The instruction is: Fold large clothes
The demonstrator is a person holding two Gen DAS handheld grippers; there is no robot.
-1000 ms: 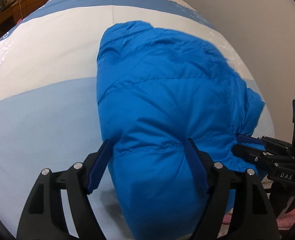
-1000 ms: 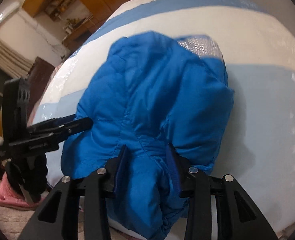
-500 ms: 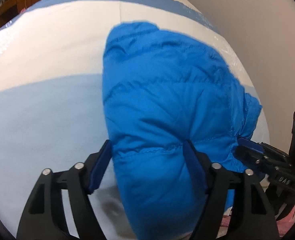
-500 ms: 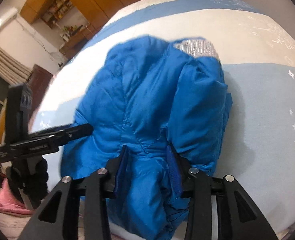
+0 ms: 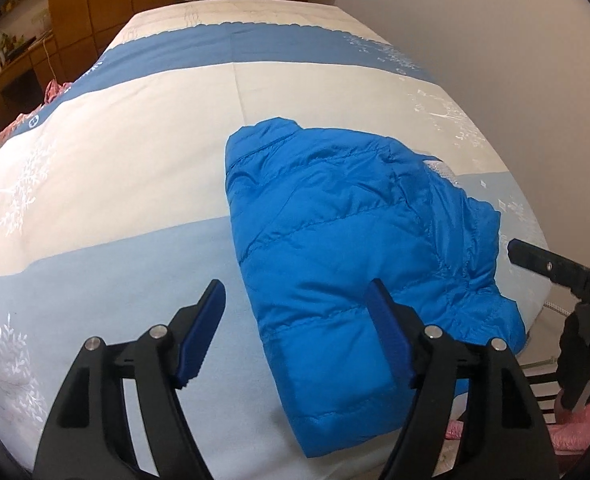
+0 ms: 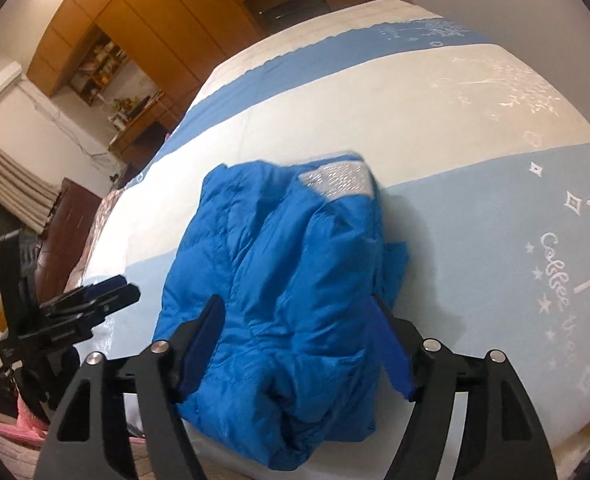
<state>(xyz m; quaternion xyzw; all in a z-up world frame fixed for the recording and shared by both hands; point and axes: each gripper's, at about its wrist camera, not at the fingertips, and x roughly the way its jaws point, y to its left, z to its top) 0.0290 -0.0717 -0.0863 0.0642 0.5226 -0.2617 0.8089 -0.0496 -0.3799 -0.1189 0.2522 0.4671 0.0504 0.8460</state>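
Note:
A bright blue puffer jacket (image 5: pixel 347 236) lies folded in a compact bundle near the front edge of the bed; it also shows in the right wrist view (image 6: pixel 279 280), with a silver lining patch (image 6: pixel 337 180) at its far end. My left gripper (image 5: pixel 297 326) is open and empty, pulled back over the jacket's near left corner. My right gripper (image 6: pixel 297 338) is open and empty above the jacket's near end. Each gripper shows in the other's view: the right one (image 5: pixel 551 272) and the left one (image 6: pixel 91 300).
The bed (image 5: pixel 135 160) has a quilt striped in blue, cream and pale blue. A white wall (image 5: pixel 495 40) runs along its right side. Wooden cabinets (image 6: pixel 135 20) stand beyond the bed. Pink fabric (image 5: pixel 567 424) lies below the front edge.
My right gripper has opened and let go of the jacket. Both grippers have pulled back and up from it. The jacket now lies free on the bed.

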